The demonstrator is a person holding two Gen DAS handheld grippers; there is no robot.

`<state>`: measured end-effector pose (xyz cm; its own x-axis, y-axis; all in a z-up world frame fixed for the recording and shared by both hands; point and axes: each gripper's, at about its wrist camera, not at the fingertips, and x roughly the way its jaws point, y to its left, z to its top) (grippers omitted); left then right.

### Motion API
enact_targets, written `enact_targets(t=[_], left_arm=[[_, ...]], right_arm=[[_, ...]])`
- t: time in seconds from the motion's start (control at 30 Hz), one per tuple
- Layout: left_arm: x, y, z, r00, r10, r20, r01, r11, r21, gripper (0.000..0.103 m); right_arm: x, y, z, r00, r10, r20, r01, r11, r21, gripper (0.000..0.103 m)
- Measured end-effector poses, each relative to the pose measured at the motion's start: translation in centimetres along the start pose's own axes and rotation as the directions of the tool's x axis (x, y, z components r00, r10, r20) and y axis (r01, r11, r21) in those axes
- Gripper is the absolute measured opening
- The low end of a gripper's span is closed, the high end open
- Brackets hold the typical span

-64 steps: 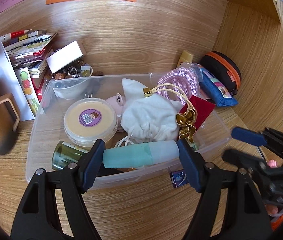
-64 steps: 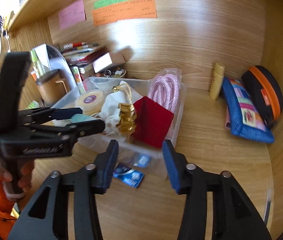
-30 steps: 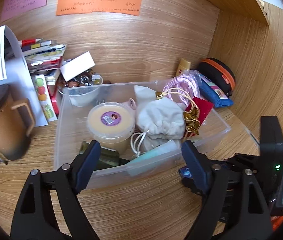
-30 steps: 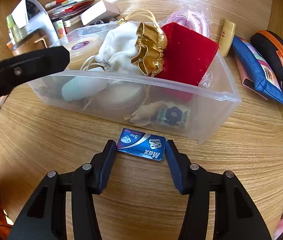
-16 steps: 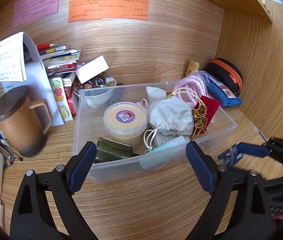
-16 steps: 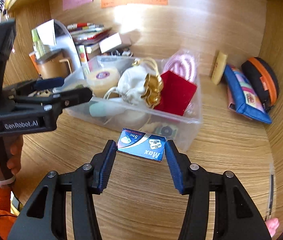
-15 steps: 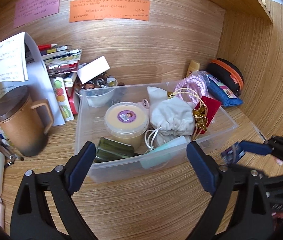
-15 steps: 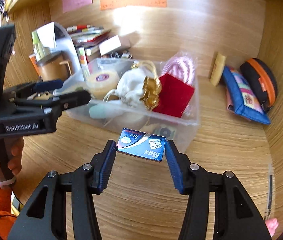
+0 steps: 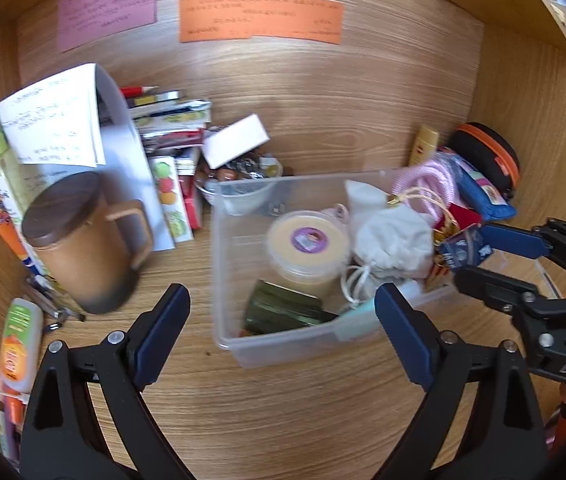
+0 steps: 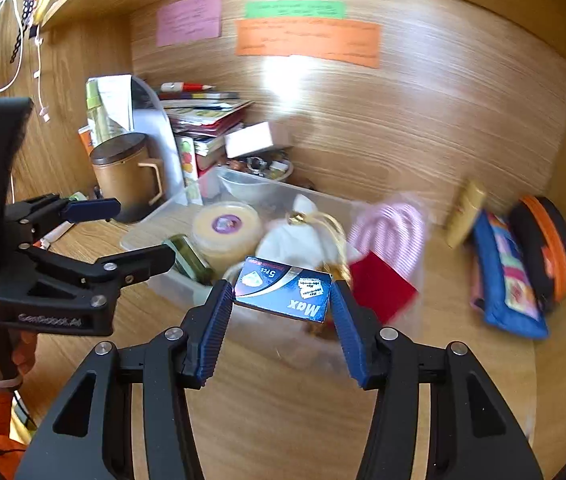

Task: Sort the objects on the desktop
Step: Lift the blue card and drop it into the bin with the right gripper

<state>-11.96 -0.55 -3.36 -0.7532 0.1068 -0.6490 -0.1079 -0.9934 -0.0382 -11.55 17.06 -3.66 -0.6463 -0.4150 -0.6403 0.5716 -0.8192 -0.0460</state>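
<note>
Now our right gripper [image 10: 281,300] stays clamped on the blue razor-blade packet [image 10: 284,293], both pads pressing its short ends, and the packet, which lay on the desk just in front of the bin a second ago, hangs in the air over the clear plastic bin [image 9: 283,346]. In the left wrist view we see it at the bin's right end, beside the red pouch [image 9: 461,216] with its gold tassel. Our left gripper [image 9: 279,312] has spread wider than a second ago and holds nothing, its jaws standing well apart in front of the bin's near wall; the teal tube [image 9: 357,316] it carried two seconds back now lies inside the bin against that wall. Both grippers tilt downward toward the desk, and a hand [image 10: 1,354] above an orange sleeve grips the left one's handle at the near left. Beyond the packet the bin holds a round yellow tub [image 9: 307,240], a white drawstring bag [image 9: 393,240], a dark green box [image 9: 281,310] and a coil of pink cord [image 9: 429,178]. Left of the bin stands a brown lidded mug [image 9: 83,244] before stacked books [image 9: 171,120]; to the far right lie a blue pencil case [image 10: 509,284] and a black-and-orange pouch [image 10: 543,244].
</note>
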Motion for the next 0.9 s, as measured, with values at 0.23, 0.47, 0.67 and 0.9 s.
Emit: enact_targets(t=[0.23,0.47,0.67,0.9], left_arm=[[0.7,2.0,0.2,0.998,0.049,-0.030,-0.051,0.997,-0.060,0.095],[1.6,2.6,0.3,0.997,0.052,-0.055,-0.057,0.994,-0.088,0.095],[1.7,2.0,0.5,0.997,0.051,-0.060,-0.055,0.996,-0.072,0.095],[-0.2,1.1,0.8,0.998,0.066,-0.012,-0.066,0.996,-0.063,0.095]], right_arm=[[4.4,1.4,1.1,0.997,0.060,-0.046,-0.063,0.996,-0.068,0.047],[6.1,2.2,1.3,0.993,0.096,-0.065,-0.103,0.989,-0.102,0.048],[5.9,2.4,1.4,0.993,0.097,-0.062,-0.104,0.988,-0.114,0.048],[3.4,2.3,1.5,0.999,0.045,0.012,-0.044,0.992,-0.121,0.069]])
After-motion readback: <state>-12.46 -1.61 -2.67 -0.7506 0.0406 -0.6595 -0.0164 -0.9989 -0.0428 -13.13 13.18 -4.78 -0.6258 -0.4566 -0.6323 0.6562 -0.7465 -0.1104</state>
